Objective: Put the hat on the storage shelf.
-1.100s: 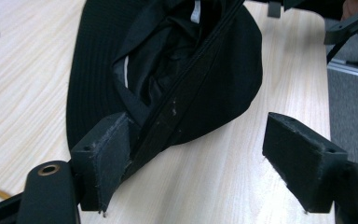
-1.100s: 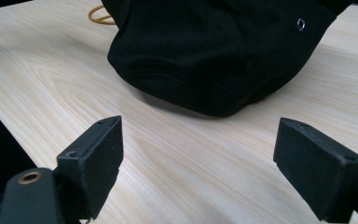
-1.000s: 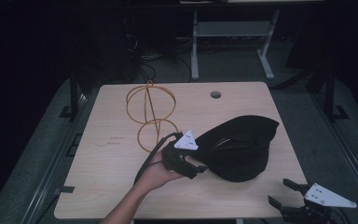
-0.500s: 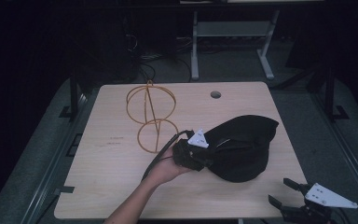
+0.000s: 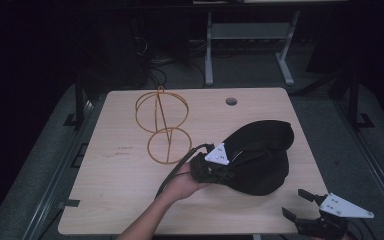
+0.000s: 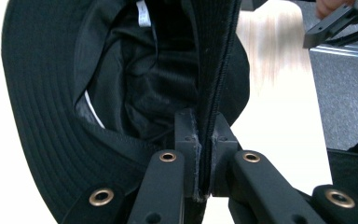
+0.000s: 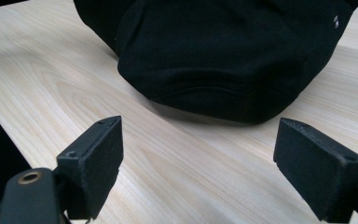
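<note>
Left claw has just closed onto the black fabric bucket hat's brim.
Keep it pinched, lift slowly; right claw waits wide apart above the tabletop.

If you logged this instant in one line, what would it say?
left gripper: just closed, shut on black hat brim | right gripper: open, near table corner | wire stand: untouched

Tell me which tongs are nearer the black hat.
Left. The left tongs are clamped on the black hat brim; the right tongs hang open, apart from it, at the table's near edge.
</note>
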`<state>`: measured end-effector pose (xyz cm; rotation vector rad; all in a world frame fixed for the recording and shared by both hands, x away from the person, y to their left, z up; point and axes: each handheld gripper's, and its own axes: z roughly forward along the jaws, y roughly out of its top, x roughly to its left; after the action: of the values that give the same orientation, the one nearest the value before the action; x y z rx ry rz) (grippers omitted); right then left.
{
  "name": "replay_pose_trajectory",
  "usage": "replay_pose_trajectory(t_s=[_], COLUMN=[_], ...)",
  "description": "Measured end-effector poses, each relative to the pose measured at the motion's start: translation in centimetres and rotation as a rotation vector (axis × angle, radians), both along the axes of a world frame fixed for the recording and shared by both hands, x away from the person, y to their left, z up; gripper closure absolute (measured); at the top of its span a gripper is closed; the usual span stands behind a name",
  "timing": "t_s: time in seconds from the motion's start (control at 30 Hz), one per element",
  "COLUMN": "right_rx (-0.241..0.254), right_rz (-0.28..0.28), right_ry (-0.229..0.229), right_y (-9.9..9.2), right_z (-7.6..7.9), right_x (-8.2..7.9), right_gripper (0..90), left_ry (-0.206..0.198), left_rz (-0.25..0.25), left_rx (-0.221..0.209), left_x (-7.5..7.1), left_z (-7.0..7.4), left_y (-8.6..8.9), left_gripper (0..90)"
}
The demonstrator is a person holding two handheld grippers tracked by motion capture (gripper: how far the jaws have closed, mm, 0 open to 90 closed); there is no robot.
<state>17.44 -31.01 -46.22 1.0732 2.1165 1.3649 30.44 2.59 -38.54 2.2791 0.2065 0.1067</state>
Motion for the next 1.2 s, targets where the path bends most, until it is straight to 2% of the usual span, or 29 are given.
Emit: replay_pose_trajectory(t_s=[0.13,0.33,0.53,0.63,0.7,0.8,0.9,1.03,1.1,1.2], right_rx=[0.019,0.016,0.025,0.038,0.021,0.006,-0.006,-0.015,-0.020,-0.028], right_rz=[0.004,0.024,0.044,0.051,0.061,0.060,0.049,0.039,0.050,0.067], right_ry=[-0.013,-0.016,-0.045,-0.039,-0.039,-0.059,-0.063,-0.060,-0.049,-0.054], right_y=[0.3,1.4,2.4,3.1,3.7,4.4,4.6,4.9,5.0,5.0], right_z=[0.4,0.9,1.5,1.5,1.6,1.6,1.5,1.2,1.2,1.1], right_x=[0.4,0.7,1.2,1.8,2.2,2.9,3.5,4.4,4.6,4.8], right_gripper=[15.4,15.3,15.0,15.0,14.0,13.8,14.2,18.6,22.8,33.4], left_ry=[0.001,0.020,0.022,0.031,0.049,0.045,0.050,0.051,0.046,0.039], left_rz=[0.001,0.012,0.008,-0.003,-0.017,-0.031,-0.039,-0.057,-0.065,-0.069], left_rx=[-0.016,-0.080,-0.091,-0.111,-0.131,-0.126,-0.139,-0.147,-0.131,-0.125], left_x=[0.0,0.1,0.2,0.2,0.1,0.0,-0.1,-0.3,-0.5,-0.6], left_z=[0.5,1.5,2.4,2.7,2.8,3.0,3.3,3.4,3.4,3.5], left_y=[0.0,0.3,0.2,0.0,-0.2,-0.4,-0.7,-1.2,-1.6,-1.9], left_gripper=[85.4,85.6,85.7,85.7,85.7,85.8,85.7,85.7,85.8,85.8])
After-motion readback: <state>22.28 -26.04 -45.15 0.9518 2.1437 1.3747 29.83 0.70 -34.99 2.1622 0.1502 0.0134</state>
